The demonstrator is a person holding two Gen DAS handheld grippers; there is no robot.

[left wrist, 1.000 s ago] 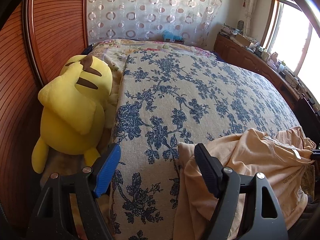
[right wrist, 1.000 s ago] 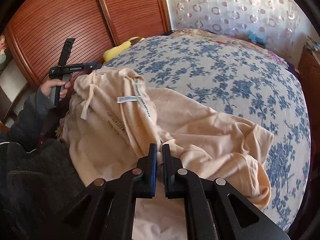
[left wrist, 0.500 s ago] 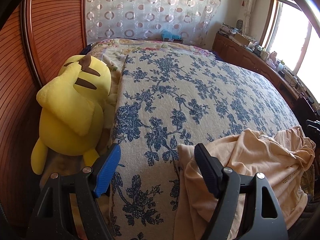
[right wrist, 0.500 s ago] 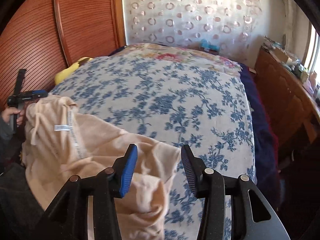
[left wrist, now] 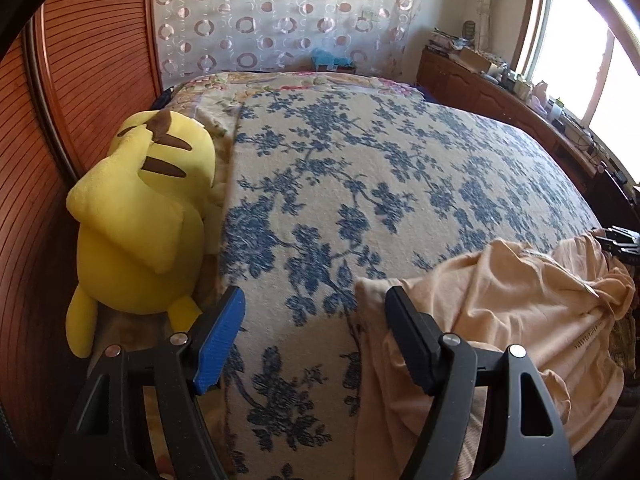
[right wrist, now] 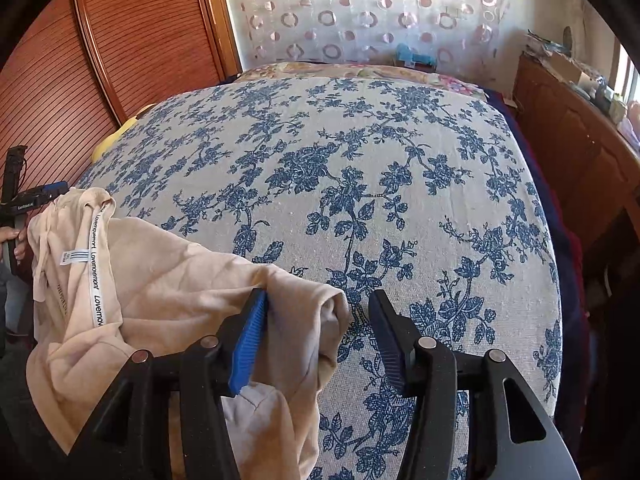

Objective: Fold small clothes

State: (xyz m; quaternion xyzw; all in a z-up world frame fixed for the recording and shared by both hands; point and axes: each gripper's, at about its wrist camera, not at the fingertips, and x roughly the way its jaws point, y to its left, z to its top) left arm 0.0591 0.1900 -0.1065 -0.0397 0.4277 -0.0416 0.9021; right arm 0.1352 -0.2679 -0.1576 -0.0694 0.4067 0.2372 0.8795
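Observation:
A crumpled peach garment (left wrist: pixel 516 312) lies at the near edge of the bed; in the right wrist view (right wrist: pixel 160 292) it shows a white label and a printed waistband. My left gripper (left wrist: pixel 316 336) is open and empty, its right finger over the garment's left edge. My right gripper (right wrist: pixel 316 332) is open, with the garment's right corner lying between its jaws against the blue pad. The left gripper also shows far left in the right wrist view (right wrist: pixel 36 196), and the right gripper at the right edge of the left wrist view (left wrist: pixel 624 240).
The bed has a cream cover with blue flowers (left wrist: pixel 380 184) (right wrist: pixel 360 160). A yellow plush toy (left wrist: pixel 144 224) lies at the bed's left side by the wooden wardrobe (left wrist: pixel 80 80). A wooden cabinet (right wrist: pixel 568 128) with clutter runs along the right.
My right gripper opened and let go of the garment, then swung right along the bed edge to the garment's right corner. My left gripper stayed open and almost still.

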